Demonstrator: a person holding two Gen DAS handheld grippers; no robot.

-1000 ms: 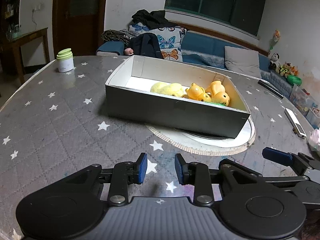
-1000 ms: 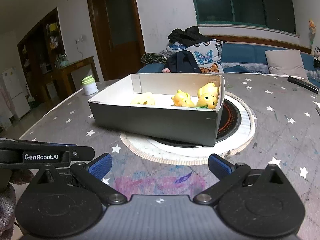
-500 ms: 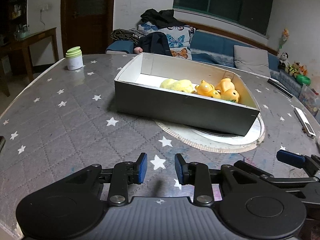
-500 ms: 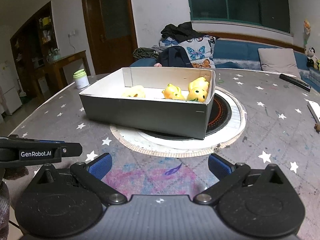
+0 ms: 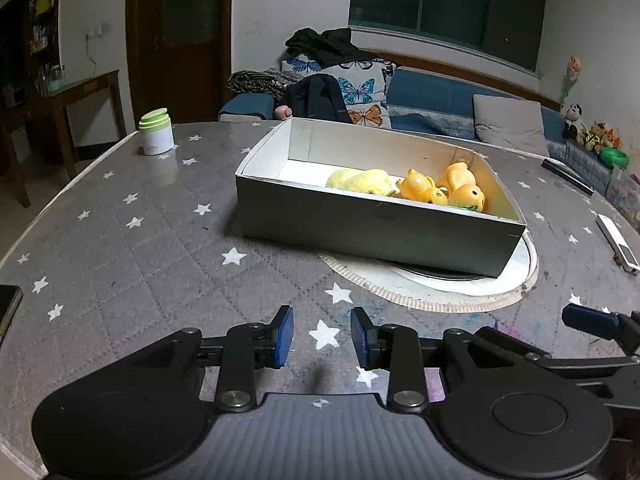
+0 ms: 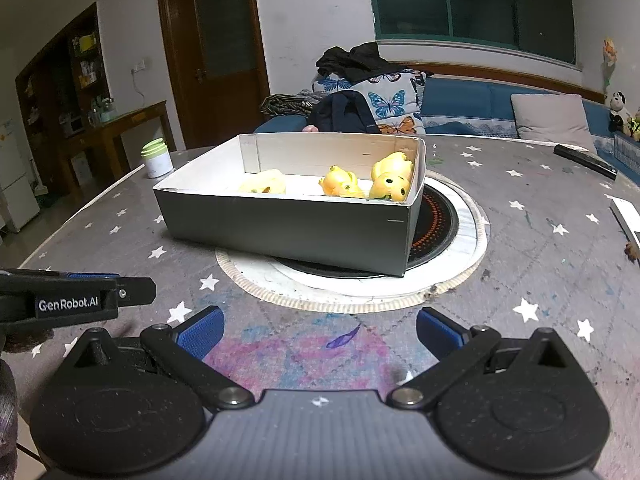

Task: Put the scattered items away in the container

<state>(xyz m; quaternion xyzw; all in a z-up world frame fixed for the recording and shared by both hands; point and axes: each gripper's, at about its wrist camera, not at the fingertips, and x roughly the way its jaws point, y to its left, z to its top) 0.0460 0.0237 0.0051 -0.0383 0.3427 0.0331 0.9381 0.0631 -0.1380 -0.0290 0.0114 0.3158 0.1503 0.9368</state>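
Note:
A grey cardboard box (image 5: 372, 228) with a white inside stands mid-table, partly on a round burner plate. It also shows in the right wrist view (image 6: 288, 228). Inside lie a pale yellow toy (image 5: 358, 180) and orange-yellow duck toys (image 5: 444, 190), also seen in the right wrist view (image 6: 386, 182). My left gripper (image 5: 322, 338) is near the table's front, well short of the box, jaws a narrow gap apart and empty. My right gripper (image 6: 318, 326) is wide open and empty, also short of the box.
A white jar with a green lid (image 5: 156, 132) stands at the far left. A white remote (image 5: 618, 242) and a black remote (image 5: 566, 172) lie at the right. A phone edge (image 5: 8, 304) sits at the left. A sofa with clothes stands behind the table.
Both grippers have drawn back and risen a little from the box, which looks smaller and farther. Jaw openings are unchanged.

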